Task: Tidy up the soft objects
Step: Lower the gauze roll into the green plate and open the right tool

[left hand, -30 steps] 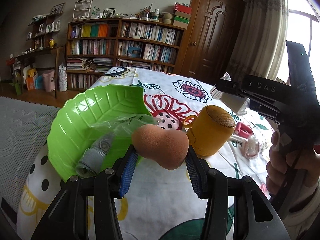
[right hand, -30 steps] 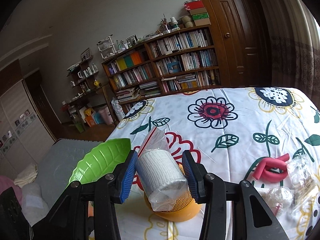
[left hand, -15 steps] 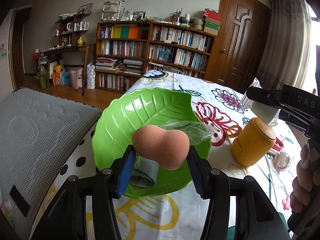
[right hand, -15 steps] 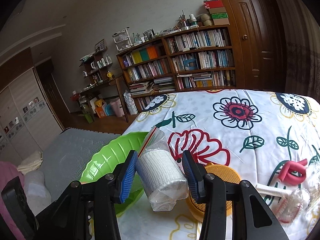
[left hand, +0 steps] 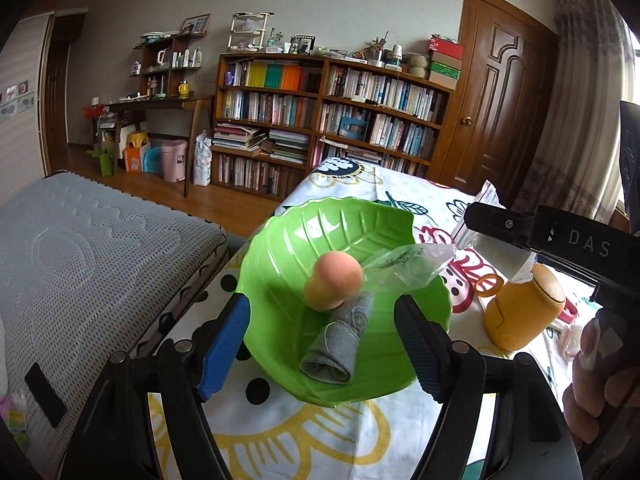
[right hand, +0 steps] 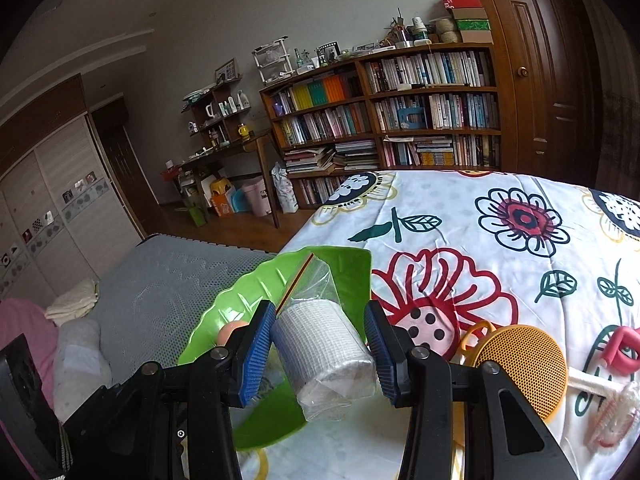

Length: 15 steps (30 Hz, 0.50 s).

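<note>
A green leaf-shaped plate (left hand: 280, 264) sits at the table's left edge. In it lie a peach makeup sponge (left hand: 334, 280), a rolled grey cloth (left hand: 336, 344) and a clear plastic bag (left hand: 408, 264). My left gripper (left hand: 322, 344) hovers just above the plate's near rim, open, with the sponge free ahead of its fingers. My right gripper (right hand: 320, 352) is shut on a white bandage roll in a clear bag (right hand: 324, 344), held over the plate's (right hand: 240, 292) right side. The sponge (right hand: 232, 330) peeks out behind its left finger. The right gripper (left hand: 560, 236) also shows in the left wrist view.
A yellow-orange mesh-topped cylinder (left hand: 520, 312) stands right of the plate on the flowered tablecloth (right hand: 500, 240). A pink clip (right hand: 620, 348) and a brush (right hand: 612, 420) lie further right. A grey mattress (left hand: 80, 264) borders the table on the left.
My left gripper moved over the plate and opened, and the sponge dropped into the plate. My right gripper carried the bagged roll left toward the plate.
</note>
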Motion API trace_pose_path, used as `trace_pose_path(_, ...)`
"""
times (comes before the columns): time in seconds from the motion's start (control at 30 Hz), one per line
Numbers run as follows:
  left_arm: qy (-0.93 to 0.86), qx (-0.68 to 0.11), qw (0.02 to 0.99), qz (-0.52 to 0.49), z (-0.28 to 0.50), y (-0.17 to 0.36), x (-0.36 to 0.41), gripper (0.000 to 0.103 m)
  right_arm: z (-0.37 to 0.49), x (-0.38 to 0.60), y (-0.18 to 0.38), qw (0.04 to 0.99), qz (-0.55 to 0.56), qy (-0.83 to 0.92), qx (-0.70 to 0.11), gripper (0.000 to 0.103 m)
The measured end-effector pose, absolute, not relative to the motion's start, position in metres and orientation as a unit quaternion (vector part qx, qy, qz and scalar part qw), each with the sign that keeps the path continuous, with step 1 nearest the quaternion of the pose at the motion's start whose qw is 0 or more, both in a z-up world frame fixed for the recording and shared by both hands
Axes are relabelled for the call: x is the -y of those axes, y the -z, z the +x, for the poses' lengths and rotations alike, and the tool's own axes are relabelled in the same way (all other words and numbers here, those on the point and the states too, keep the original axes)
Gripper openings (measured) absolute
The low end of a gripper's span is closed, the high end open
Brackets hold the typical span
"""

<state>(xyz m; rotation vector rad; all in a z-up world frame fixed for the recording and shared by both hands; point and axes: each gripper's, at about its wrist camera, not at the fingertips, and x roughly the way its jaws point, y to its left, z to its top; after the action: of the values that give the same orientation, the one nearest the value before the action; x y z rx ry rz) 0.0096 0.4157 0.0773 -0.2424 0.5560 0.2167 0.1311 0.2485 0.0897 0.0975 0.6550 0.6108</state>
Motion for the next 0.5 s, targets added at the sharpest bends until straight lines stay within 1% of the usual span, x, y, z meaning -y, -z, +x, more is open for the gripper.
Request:
trace_pose_path(0.17, -0.115, -0.272, 0.947, -0.123, 0.007, -0.077, -0.421, 0.076, 0.130, -0.262, -0.086, 0.894, 0.040, -0.310, -0.320, 0.050)
trace_pose_path(0.2, -0.118, -0.272, 0.947, -0.123, 0.006, -0.077, -0.422, 0.076, 0.130, -0.264, -0.085, 0.893, 0.038, -0.313, -0.321, 0.051)
trace_pose_path(0.23, -0.120, -0.272, 0.947, -0.123, 0.006, -0.077, -0.423, 0.076, 0.130, -0.266, -0.083, 0.891, 0.038, -0.316, -0.323, 0.056)
trace_pose_path(0.3, -0.125, -0.271, 0.946, -0.126, 0.006, -0.077, -0.425, 0.076, 0.131, -0.268, -0.081, 0.888, 0.041, -0.322, -0.326, 0.062)
trace_pose_path(0.5, -0.130, -0.272, 0.945, -0.128, 0.007, -0.078, -0.427, 0.076, 0.128, -0.268, -0.080, 0.885, 0.042, -0.329, -0.325, 0.064)
